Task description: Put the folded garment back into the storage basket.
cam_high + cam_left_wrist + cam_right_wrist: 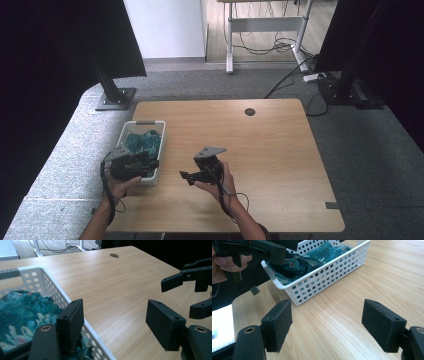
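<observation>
Two grippers' fingers released: left gripper (150, 164) over white basket (131, 124) of teal cloth (145, 141), right gripper (184, 175) beside it.

Two grippers are seen: the left gripper (150, 164) and the right gripper (184, 176). One white basket (151, 181) is counted on one wooden table (270, 150). One blue-green cloth (144, 141) is seen in the basket. One round hole (250, 111) is seen in the table
</observation>
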`<state>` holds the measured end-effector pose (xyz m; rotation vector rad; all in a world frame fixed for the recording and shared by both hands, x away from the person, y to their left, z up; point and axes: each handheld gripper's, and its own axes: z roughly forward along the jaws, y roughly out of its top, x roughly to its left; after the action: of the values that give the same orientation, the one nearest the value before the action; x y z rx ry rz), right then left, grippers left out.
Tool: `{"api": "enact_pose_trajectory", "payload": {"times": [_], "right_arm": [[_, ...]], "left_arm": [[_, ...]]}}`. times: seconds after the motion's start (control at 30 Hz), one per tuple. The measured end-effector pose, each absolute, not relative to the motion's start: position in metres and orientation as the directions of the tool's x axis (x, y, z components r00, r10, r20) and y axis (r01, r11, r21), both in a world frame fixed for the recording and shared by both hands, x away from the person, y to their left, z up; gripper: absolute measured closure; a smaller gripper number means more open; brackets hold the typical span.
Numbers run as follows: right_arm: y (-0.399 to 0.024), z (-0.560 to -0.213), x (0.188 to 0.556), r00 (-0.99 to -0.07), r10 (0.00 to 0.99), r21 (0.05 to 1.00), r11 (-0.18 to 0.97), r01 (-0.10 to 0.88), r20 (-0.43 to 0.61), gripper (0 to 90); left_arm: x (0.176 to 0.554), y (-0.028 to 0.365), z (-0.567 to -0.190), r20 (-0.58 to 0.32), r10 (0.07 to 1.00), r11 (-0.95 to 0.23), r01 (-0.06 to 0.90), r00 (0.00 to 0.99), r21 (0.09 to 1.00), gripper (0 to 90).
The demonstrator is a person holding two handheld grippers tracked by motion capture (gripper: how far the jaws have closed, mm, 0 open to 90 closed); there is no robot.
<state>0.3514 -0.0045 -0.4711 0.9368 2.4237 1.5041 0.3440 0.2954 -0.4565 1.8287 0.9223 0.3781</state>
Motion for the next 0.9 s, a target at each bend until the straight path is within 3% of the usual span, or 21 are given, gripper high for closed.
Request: {"api": "enact_pose_trajectory", "payload": {"times": [0.9], "right_arm": [[-0.111,-0.501,0.295,-0.749,0.638,0.866,0.259,0.428,0.180,21.4]], "left_arm": [[0.280,0.226,-0.499,-0.126,0.649,-0.254,0.370,0.751,0.894,29.4]]}}
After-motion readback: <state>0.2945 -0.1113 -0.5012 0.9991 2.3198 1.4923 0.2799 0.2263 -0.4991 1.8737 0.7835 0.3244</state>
